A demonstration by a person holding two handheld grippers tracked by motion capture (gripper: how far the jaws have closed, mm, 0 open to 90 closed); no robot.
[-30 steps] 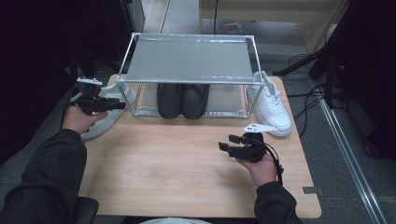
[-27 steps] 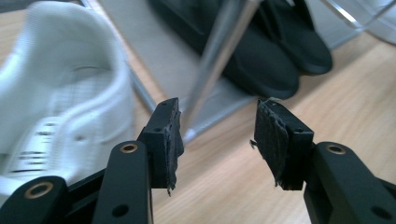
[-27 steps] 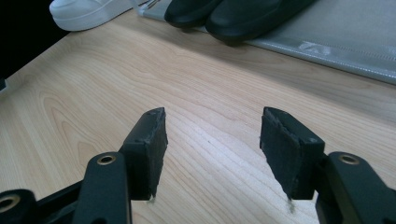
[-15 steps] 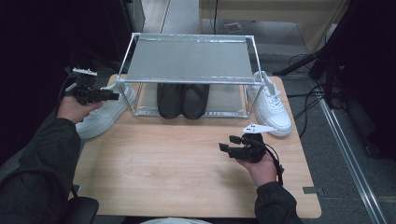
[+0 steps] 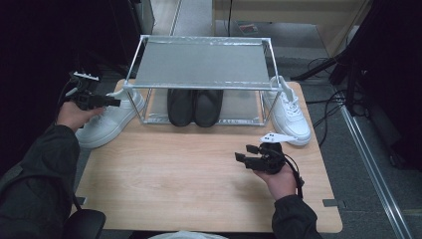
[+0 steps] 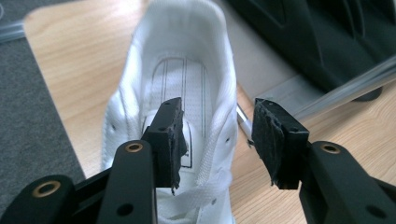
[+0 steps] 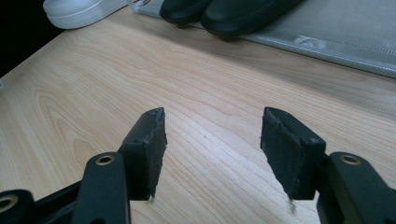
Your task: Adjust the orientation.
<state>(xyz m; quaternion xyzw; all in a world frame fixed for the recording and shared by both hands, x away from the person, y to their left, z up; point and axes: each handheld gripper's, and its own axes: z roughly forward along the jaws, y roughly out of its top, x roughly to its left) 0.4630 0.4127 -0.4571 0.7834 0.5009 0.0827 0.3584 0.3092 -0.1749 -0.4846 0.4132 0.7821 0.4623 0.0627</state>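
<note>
My left tongs, jaws just narrowing, straddle the white shoe's collar unclamped; a shallow bite could slip. Right tongs hang apart.

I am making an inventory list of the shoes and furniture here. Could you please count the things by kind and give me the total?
White sneakers: 2 (one left of the rack, one right of it)
Black shoes: 2 (a pair under the rack)
Metal rack: 1
Table: 1
Total: 6
</note>
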